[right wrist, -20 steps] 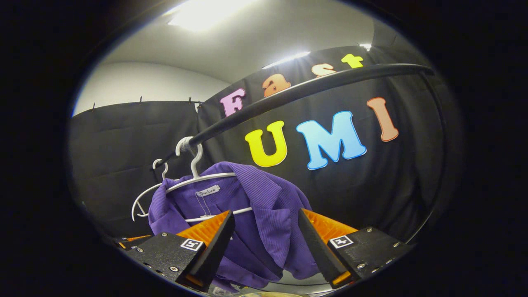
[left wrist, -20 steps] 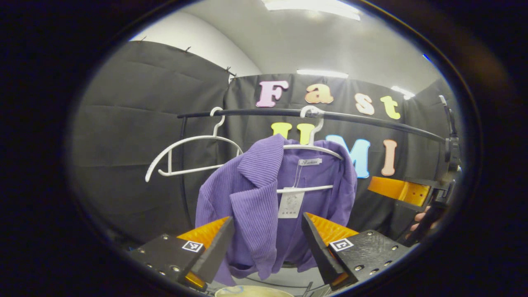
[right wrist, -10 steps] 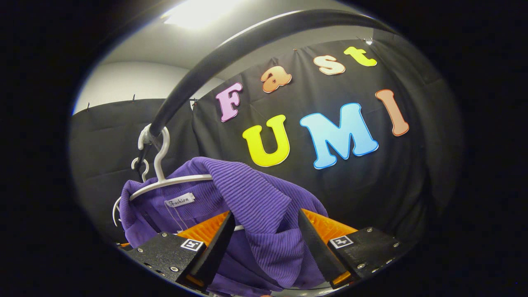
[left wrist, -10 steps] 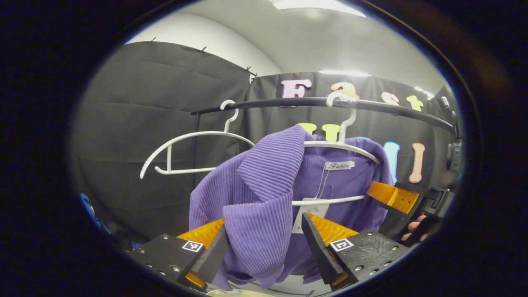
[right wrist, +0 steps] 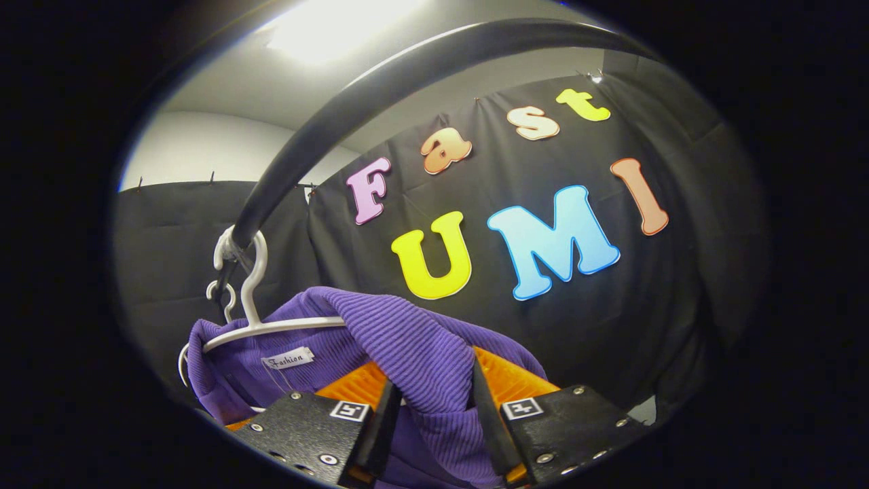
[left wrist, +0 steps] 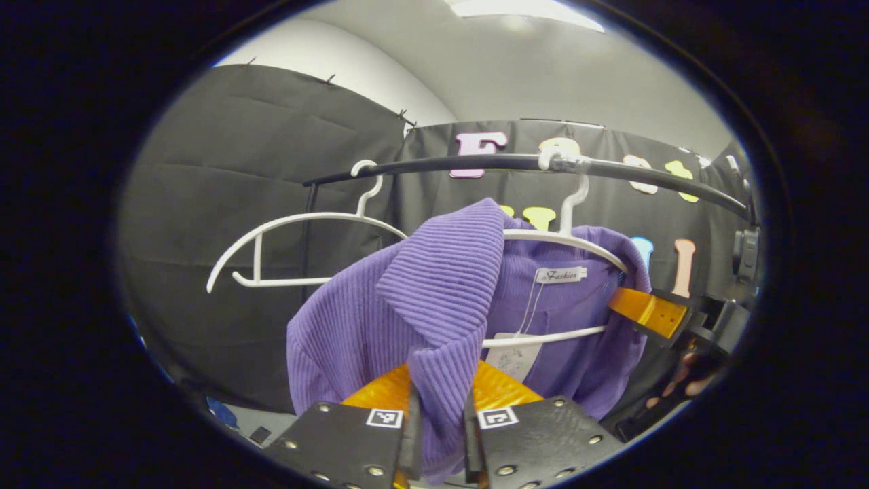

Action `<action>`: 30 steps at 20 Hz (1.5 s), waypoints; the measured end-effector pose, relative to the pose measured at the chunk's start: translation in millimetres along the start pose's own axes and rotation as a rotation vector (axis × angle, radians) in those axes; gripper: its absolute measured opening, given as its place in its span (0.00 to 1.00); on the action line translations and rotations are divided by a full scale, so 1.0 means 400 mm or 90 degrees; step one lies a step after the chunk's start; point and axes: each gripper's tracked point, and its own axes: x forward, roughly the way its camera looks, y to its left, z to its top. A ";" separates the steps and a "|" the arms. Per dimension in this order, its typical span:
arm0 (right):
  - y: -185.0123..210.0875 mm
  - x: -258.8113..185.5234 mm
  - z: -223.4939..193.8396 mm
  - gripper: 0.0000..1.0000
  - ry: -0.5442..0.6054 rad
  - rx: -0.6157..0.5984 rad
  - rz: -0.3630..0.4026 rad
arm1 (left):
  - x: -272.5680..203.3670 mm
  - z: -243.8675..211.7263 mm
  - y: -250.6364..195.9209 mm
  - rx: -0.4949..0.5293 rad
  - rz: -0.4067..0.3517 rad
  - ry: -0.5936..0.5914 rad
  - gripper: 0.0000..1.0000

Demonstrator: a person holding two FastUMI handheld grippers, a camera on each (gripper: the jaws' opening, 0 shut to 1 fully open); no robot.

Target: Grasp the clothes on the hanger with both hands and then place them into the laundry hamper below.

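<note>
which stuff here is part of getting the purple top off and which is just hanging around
Part of the job:
- purple ribbed knit top
- white plastic hanger carrying it
- left gripper, shut on the top's front fold
- right gripper, closing on its shoulder

Just there:
- empty white plastic hanger
- black metal rail
- black cloth wall

left gripper [left wrist: 439,435]: near, bottom centre of the left gripper view, fingers drawn close, both pressing a fold of the purple garment [left wrist: 434,299] | right gripper [right wrist: 429,424]: fingers narrowed on the garment's shoulder fold; also seen far right in the left gripper view, held by a hand [left wrist: 686,377]
</note>
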 end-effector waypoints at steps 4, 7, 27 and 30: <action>-0.007 -0.003 0.005 0.18 -0.008 -0.022 -0.006 | 0.000 -0.003 -0.026 -0.006 -0.063 0.008 0.25; -0.003 -0.010 0.006 0.02 -0.014 -0.039 -0.004 | -0.003 -0.004 -0.032 -0.017 -0.097 0.010 0.02; -0.049 -0.017 0.109 0.00 -0.155 -0.286 -0.064 | -0.105 0.210 0.178 -0.067 -0.060 -0.120 0.01; -0.050 0.008 0.115 0.00 -0.160 -0.308 -0.045 | -0.100 0.239 0.214 -0.045 -0.039 -0.131 0.00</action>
